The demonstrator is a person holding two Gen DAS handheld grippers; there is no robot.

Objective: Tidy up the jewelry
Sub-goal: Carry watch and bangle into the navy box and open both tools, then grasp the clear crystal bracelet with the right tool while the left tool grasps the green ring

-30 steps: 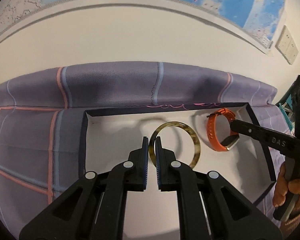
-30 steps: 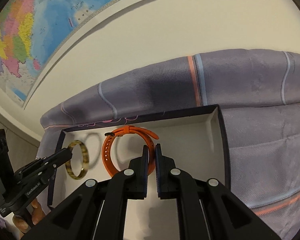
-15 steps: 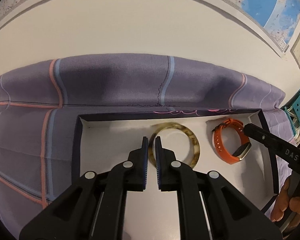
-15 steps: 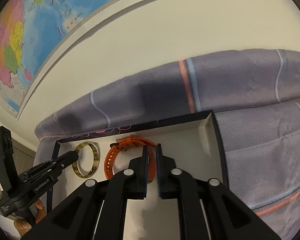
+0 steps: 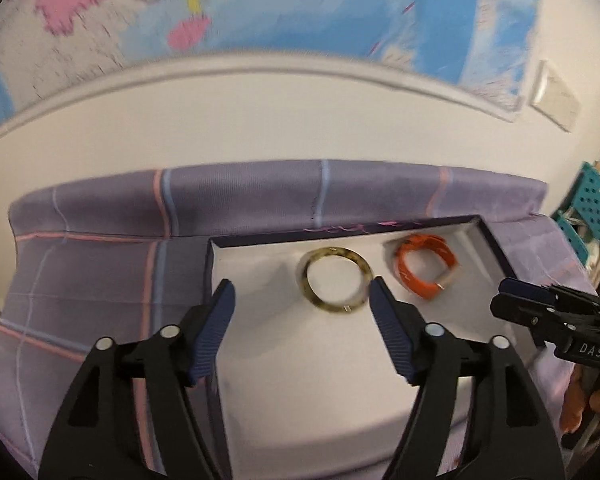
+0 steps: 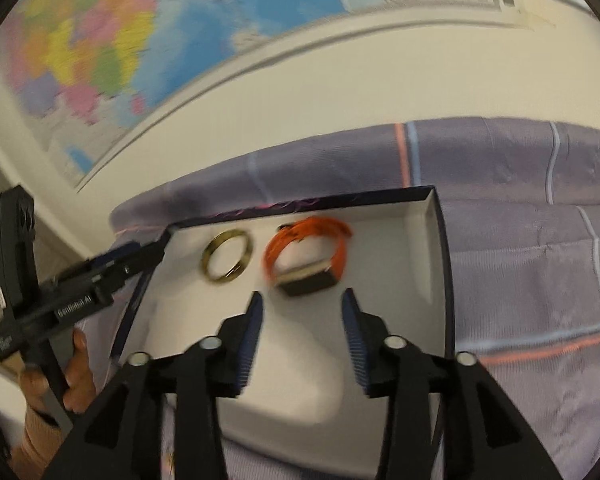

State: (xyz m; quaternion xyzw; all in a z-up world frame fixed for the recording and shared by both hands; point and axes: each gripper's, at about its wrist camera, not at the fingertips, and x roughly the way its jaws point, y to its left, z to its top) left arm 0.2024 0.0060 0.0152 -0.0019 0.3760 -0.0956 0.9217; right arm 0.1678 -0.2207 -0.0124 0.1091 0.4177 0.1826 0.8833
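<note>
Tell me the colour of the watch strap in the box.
Orange. The watch strap shows best in the right wrist view, though slightly blurred.

Purple plaid cloth (image 5: 100, 264) covers the surface; dark-rimmed white box (image 5: 485, 227) sits directly on it, near the wall.

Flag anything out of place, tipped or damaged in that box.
Nothing stands out. The bangle and the orange watch lie apart inside the white-lined box, neither visibly damaged. Both grippers' jaws are opening, empty.
</note>
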